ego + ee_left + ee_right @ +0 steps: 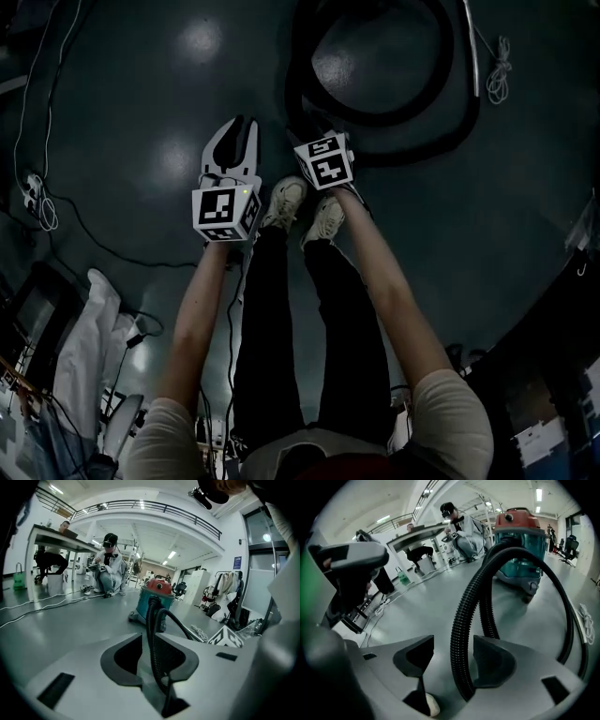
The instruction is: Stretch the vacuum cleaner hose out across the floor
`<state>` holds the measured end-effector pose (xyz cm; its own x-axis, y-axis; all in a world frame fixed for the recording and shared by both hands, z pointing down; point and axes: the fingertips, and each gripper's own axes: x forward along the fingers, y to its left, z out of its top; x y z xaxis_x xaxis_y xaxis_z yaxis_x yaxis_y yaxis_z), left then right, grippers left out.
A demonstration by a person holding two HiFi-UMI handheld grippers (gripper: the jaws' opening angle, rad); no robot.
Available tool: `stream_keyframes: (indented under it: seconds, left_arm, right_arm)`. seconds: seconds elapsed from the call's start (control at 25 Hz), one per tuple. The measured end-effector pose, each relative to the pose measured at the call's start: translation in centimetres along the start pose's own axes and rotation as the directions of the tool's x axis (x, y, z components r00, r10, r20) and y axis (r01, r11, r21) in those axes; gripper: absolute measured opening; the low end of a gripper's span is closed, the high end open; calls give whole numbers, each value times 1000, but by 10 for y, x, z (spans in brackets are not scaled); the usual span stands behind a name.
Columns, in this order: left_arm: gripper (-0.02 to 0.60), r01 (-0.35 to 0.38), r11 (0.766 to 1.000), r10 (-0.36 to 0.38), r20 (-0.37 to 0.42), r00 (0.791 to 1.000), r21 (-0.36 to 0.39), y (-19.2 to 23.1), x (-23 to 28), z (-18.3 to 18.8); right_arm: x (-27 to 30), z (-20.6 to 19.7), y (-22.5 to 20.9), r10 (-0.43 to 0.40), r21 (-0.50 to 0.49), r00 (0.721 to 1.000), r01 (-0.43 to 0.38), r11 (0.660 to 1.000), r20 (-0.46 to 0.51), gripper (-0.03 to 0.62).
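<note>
Hose (300, 84) lies looped on the floor just ahead of the person's shoes (305, 211), nothing stretched yet; right gripper (453, 644) is released, a hose run between its jaws unclamped; left gripper (239, 131) stands slightly apart, empty. Vacuum cleaner (519, 541) sits beyond; loose cables (42, 202) at left could snag.

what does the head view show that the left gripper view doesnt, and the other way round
Only the head view: the person's legs and shoes, and the black hose lying in a loop. Only the left gripper view: the vacuum cleaner that the hose runs to, a table and a crouching person beside it. Both: the hose itself and the floor it lies on.
</note>
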<state>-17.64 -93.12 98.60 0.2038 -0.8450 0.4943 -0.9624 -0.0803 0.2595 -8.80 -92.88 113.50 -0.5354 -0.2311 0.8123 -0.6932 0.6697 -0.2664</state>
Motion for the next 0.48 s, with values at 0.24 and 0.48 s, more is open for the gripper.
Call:
stream_keyframes:
  seconds: [0.24, 0.48]
  left_arm:
    - [63, -38, 999, 38, -15, 999, -23, 30, -4, -27]
    - [63, -66, 997, 66, -18, 998, -47, 45, -16, -22]
  right_arm:
    - [70, -23, -12, -97, -51, 983, 90, 995, -154, 252]
    - [85, -27, -16, -110, -58, 968, 99, 993, -227, 152]
